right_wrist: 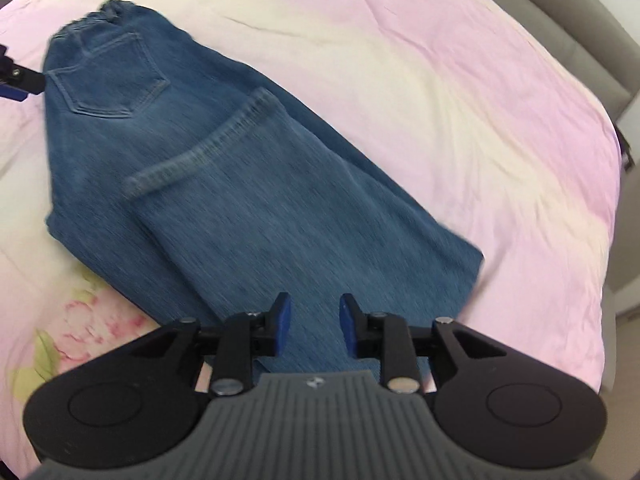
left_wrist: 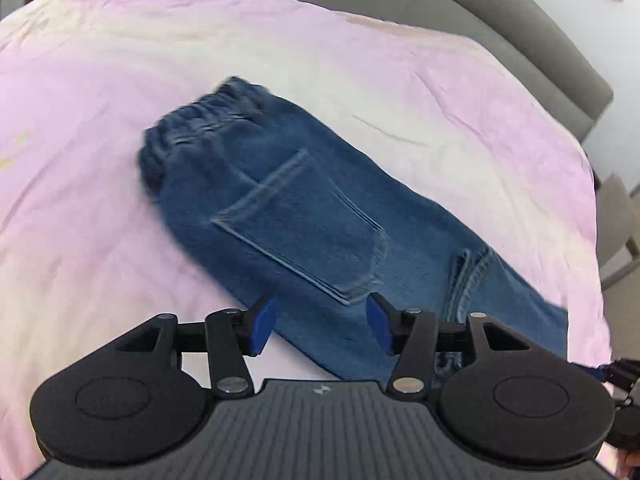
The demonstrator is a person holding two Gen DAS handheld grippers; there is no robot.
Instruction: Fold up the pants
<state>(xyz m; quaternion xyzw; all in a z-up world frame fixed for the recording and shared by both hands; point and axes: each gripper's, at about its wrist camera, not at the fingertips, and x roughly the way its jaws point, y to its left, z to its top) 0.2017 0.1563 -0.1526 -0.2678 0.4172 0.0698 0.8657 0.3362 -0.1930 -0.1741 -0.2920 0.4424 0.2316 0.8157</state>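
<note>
A: Left wrist view first — the left gripper (left_wrist: 320,326) hangs over the jeans (left_wrist: 288,216) with its fingers apart, gripping nothing; the jeans lie mid-bed on the pink sheet (left_wrist: 100,80).

B: The right gripper (right_wrist: 315,322) is likewise spread and empty; one hem (right_wrist: 208,148) is already folded up toward the pocket, I'd judge — a further fold remains; the near edge is hidden, the picture blurred.

The pants (right_wrist: 224,184) are showing mid-blue denim with paler stitching around the pocket (left_wrist: 296,232) and hem. The bedsheet (left_wrist: 100,100) is glowing pale pink, fading to cream in places, with a pink-and-green flower print (right_wrist: 76,328) near one corner. The blue pads (left_wrist: 262,326) are contrasting against black gripper arms. The bed frame (left_wrist: 520,32) is looking grey.
</note>
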